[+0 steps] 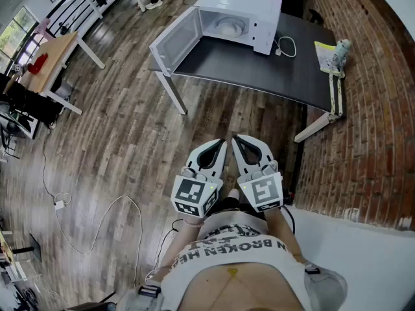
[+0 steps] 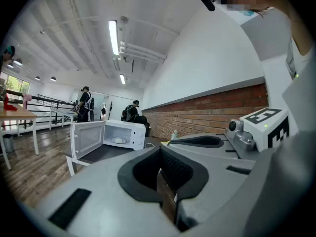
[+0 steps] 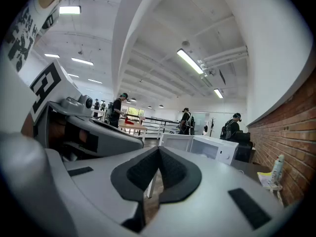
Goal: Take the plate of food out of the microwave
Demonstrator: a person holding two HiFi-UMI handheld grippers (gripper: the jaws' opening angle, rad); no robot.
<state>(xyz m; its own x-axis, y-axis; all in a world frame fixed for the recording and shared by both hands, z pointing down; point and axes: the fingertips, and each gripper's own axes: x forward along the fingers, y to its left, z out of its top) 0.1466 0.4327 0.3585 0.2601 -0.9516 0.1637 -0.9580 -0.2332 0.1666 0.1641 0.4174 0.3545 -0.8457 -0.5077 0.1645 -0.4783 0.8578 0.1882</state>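
White plate (image 1: 230,26) inside far microwave (image 1: 259,8), well apart from my left hand-held gripper (image 1: 224,143) and right hand-held gripper (image 1: 235,139), both closed, empty; left gripper view shows the plate, right gripper view only the microwave.

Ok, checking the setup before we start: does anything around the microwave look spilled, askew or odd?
Nothing looks spilled or damaged. The microwave stands with its door wide open and the plate inside, and its white cord lies looped on the table beside it.

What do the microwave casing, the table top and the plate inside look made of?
Microwave casing: smooth white, painted metal or plastic. Table top: dark, matte, no grain showing, probably laminate. Plate: pale and rounded, ceramic or plastic; too small to tell.
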